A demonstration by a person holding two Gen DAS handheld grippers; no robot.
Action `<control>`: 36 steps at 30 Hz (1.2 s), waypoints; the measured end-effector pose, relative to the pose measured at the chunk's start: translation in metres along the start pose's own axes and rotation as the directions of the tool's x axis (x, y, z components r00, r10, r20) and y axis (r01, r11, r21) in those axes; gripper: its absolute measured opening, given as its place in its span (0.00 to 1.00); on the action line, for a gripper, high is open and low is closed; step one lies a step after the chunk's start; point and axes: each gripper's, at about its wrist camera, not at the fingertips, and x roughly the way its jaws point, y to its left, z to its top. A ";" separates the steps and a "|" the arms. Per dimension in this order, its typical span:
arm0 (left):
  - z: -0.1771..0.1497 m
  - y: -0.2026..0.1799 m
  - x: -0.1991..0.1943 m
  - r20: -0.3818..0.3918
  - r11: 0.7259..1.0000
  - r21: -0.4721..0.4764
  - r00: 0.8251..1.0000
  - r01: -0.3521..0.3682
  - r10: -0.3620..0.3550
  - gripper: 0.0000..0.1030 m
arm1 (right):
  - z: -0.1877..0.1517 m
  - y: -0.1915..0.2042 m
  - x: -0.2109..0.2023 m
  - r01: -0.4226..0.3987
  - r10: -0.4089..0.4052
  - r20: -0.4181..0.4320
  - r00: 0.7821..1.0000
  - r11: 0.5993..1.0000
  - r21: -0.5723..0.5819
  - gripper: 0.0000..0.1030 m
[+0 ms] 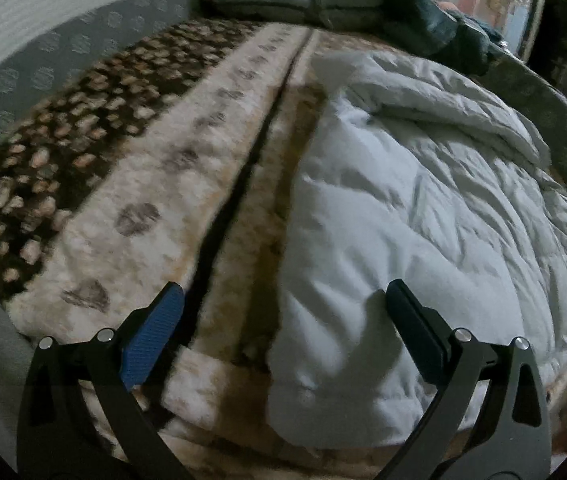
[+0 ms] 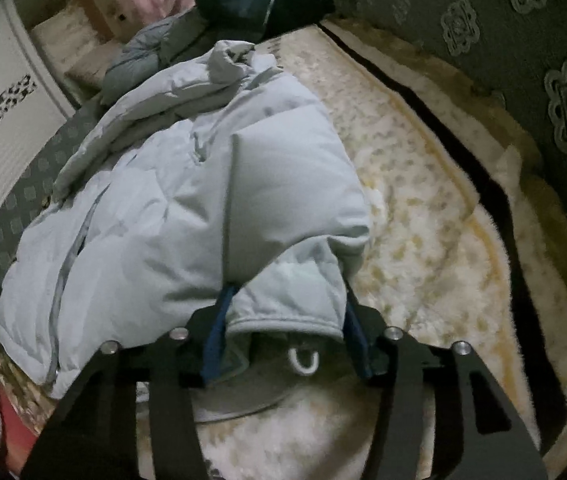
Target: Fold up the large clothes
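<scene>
Puffer jacket (image 2: pixel 155 208), pale grey-blue and quilted, lies crumpled on the bed, spread over a cream plush blanket (image 1: pixel 155 216) with a brown spotted border and a dark stripe running along its length. That blanket covers most of the bed, and a grey patterned bedspread (image 2: pixel 523 40) shows beyond its far edge. At the head of the bed sits a heap of darker clothes (image 1: pixel 363 4), grey and navy, well apart from the jacket's near hem. One sleeve (image 2: pixel 283 208) of the jacket is folded across the body toward the near edge of the bed, its cuff opening facing the right camera. The right hand-held gripper (image 2: pixel 283 332) is clamped on that sleeve at the cuff, blue pads pressed against either side of the padded fabric. The left hand-held gripper (image 1: pixel 283 332) hovers over the jacket's edge where it meets the blanket, its jaws wide apart and holding nothing.
</scene>
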 end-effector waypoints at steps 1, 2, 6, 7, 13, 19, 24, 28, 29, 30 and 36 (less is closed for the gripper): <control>-0.003 -0.001 0.002 -0.016 0.999 0.005 0.999 0.040 -0.040 0.97 | 0.000 0.001 -0.001 0.003 -0.003 0.001 1.000 1.000 0.001 0.52; -0.006 -0.004 0.003 -0.030 0.997 0.011 0.997 0.071 -0.071 0.97 | -0.001 0.001 -0.001 0.007 -0.007 0.002 1.000 1.000 0.001 0.52; -0.011 -0.018 0.010 -0.069 0.989 0.045 0.988 0.139 -0.135 0.97 | -0.002 0.005 -0.006 0.027 -0.027 0.007 1.000 1.000 -0.001 0.52; -0.012 -0.021 0.011 -0.079 0.987 0.051 0.986 0.153 -0.148 0.96 | -0.003 0.006 -0.007 0.032 -0.032 0.009 0.999 0.999 -0.003 0.52; -0.015 -0.029 0.030 -0.145 0.978 0.054 0.970 0.204 -0.194 0.86 | -0.002 0.007 -0.020 -0.007 0.007 0.040 0.999 1.000 0.009 0.53; -0.017 -0.043 0.016 -0.114 0.977 0.132 0.982 0.167 -0.152 0.61 | 0.001 0.011 -0.006 0.020 -0.022 -0.021 1.000 0.998 -0.061 0.53; -0.015 -0.040 0.013 -0.108 0.978 0.118 0.981 0.172 -0.159 0.54 | 0.007 0.013 0.004 0.015 -0.019 -0.055 0.998 0.997 -0.080 0.50; -0.013 -0.045 0.016 -0.087 0.978 0.140 0.986 0.156 -0.144 0.50 | 0.008 0.024 0.001 0.039 -0.043 -0.033 0.999 0.991 -0.128 0.36; -0.013 -0.046 0.017 -0.089 0.978 0.143 0.986 0.155 -0.143 0.50 | 0.008 0.027 0.001 0.048 -0.052 -0.026 0.998 0.989 -0.138 0.34; -0.012 -0.046 0.018 -0.093 0.977 0.145 0.986 0.154 -0.141 0.49 | 0.007 0.029 0.002 0.058 -0.062 -0.023 0.998 0.988 -0.142 0.34; -0.006 -0.054 0.024 -0.117 0.977 0.152 0.984 0.150 -0.133 0.40 | 0.014 0.023 0.014 0.047 -0.050 -0.050 0.997 0.996 -0.071 0.44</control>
